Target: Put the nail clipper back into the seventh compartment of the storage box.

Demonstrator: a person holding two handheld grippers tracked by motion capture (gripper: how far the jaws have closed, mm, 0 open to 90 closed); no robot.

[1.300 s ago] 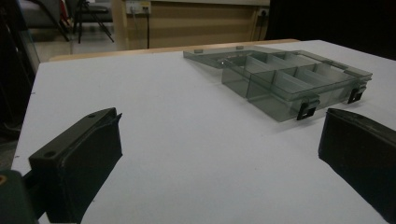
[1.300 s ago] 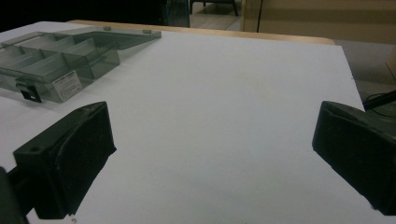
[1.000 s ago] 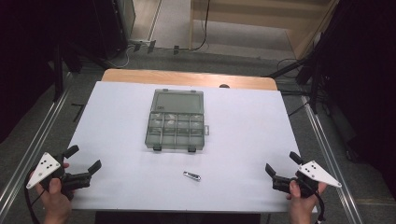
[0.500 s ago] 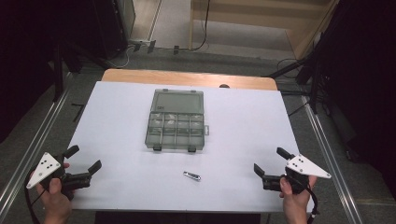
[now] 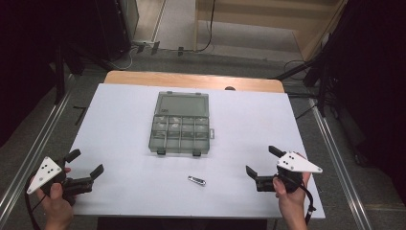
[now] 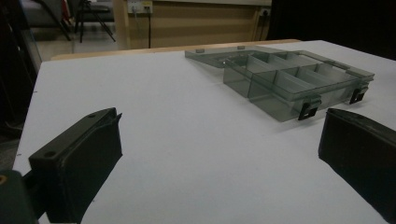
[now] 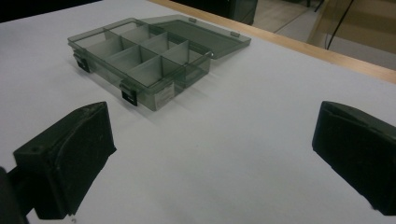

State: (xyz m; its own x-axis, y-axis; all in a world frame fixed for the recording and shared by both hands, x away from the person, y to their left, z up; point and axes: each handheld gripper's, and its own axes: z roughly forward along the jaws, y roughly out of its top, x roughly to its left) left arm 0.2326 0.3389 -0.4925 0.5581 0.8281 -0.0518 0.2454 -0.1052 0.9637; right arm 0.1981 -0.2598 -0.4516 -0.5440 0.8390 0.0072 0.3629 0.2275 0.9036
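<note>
Both hands wait, nothing held yet

Your left gripper [image 5: 85, 167] and right gripper [image 5: 261, 161] hover over the white counter [image 5: 119, 124], jaws wide apart and empty. The clear grey plastic box with little compartments [image 5: 180, 125] lies open in the middle. The small flat silver metal piece [image 5: 197, 180] lies near you; it may slide away if you pinch badly.

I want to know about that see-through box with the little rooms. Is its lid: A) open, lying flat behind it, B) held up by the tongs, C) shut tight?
A: the compartment box has its lid folded back flat on the table.
</note>
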